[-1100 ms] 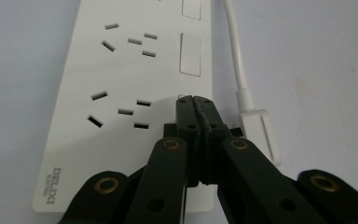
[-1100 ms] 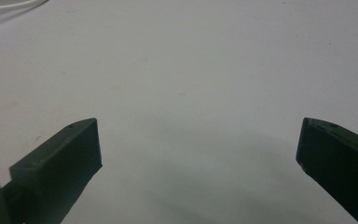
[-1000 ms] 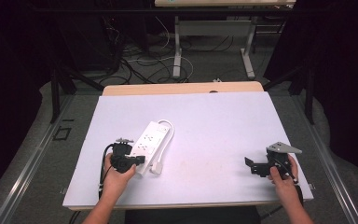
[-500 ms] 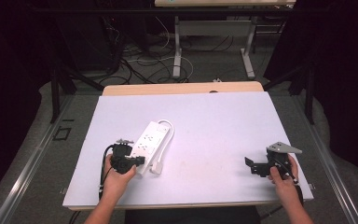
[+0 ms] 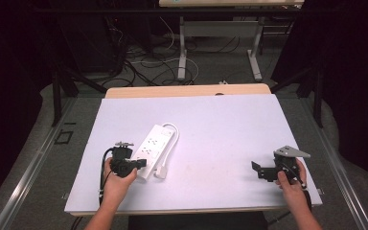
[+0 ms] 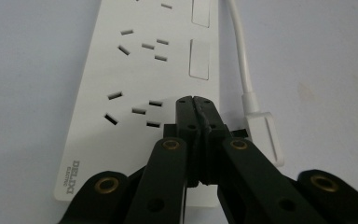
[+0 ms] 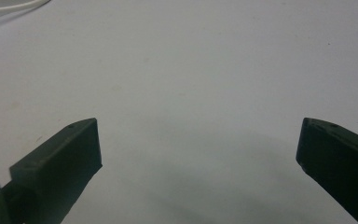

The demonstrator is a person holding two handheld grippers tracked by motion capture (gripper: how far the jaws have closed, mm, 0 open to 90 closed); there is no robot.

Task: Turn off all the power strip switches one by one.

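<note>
A white power strip (image 5: pixel 152 146) lies on the white table (image 5: pixel 211 124), left of the middle, with its cord looped back and its plug (image 5: pixel 161 171) resting beside it. My left gripper (image 5: pixel 138 163) is shut, with its jaws pressed together and nothing between them. In the left gripper view its tips (image 6: pixel 195 103) hover over the near end of the power strip (image 6: pixel 144 79), beside the plug (image 6: pixel 263 135). My right gripper (image 5: pixel 255 168) stands open near the table's front right, its fingers (image 7: pixel 65 158) wide apart over bare table.
The table's front edge (image 5: pixel 191 211) runs just below both hands. Beyond the far edge are floor cables (image 5: pixel 139 57) and the legs of another desk (image 5: pixel 182 52). A wooden strip (image 5: pixel 187 91) borders the table's back.
</note>
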